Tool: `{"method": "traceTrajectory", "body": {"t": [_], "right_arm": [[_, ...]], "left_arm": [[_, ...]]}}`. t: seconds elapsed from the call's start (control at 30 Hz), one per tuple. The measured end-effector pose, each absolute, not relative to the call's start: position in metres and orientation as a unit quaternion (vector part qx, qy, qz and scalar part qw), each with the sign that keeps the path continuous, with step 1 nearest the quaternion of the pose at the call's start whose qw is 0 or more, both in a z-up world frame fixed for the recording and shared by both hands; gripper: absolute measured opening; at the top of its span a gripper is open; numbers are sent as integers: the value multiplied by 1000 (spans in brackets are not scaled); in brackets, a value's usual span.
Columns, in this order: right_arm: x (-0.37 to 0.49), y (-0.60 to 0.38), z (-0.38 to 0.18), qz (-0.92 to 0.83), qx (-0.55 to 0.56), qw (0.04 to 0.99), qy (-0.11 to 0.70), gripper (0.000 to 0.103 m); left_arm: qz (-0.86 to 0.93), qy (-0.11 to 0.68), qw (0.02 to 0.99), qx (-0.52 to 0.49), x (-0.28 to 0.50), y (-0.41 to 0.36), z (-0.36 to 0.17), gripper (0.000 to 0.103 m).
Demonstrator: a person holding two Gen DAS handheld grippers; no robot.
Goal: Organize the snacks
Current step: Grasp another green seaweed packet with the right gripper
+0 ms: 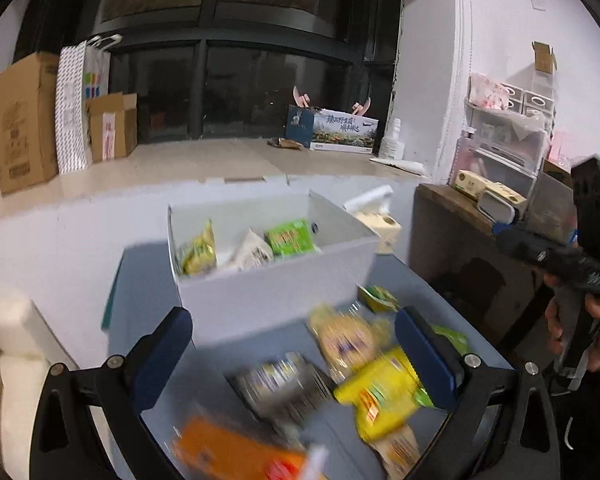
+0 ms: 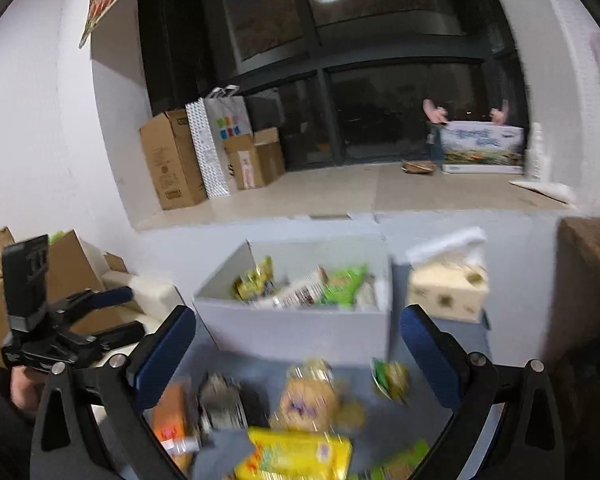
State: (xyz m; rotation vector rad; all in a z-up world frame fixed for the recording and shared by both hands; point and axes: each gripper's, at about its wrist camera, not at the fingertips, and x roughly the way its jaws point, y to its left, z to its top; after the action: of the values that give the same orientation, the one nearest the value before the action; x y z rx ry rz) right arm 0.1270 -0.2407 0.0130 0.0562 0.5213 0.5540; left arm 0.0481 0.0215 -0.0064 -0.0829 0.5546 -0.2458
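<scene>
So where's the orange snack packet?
The orange packet lies on the grey table, bottom-left in both views, left of the silver packet, before the white box.

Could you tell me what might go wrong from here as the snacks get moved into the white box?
1. The loose packets overlap: the yellow packet lies partly over others, so the open left claw could catch two at once.
2. The white box already holds several packets, which lean at angles; another dropped in may not settle flat.
3. The tissue box stands close beside the box, so the open right claw could knock it.
</scene>
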Motion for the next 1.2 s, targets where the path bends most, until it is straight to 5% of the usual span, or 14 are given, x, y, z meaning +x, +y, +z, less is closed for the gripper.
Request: {"method": "traceTrajectory", "body": {"t": [0.67,1.1,1.2], "right_arm": [[134,-286,-145,164,133,836,507,103],[184,-234,-156,148,32,842,517,103],[175,-223,-154,146,-10,853,502,92]], "left_arm": [[-128,294,941,-112,8,20,-38,103],[-122,300,938,-120,8,28,-49,103],[-117,303,937,-126,9,33,-52,103]]}}
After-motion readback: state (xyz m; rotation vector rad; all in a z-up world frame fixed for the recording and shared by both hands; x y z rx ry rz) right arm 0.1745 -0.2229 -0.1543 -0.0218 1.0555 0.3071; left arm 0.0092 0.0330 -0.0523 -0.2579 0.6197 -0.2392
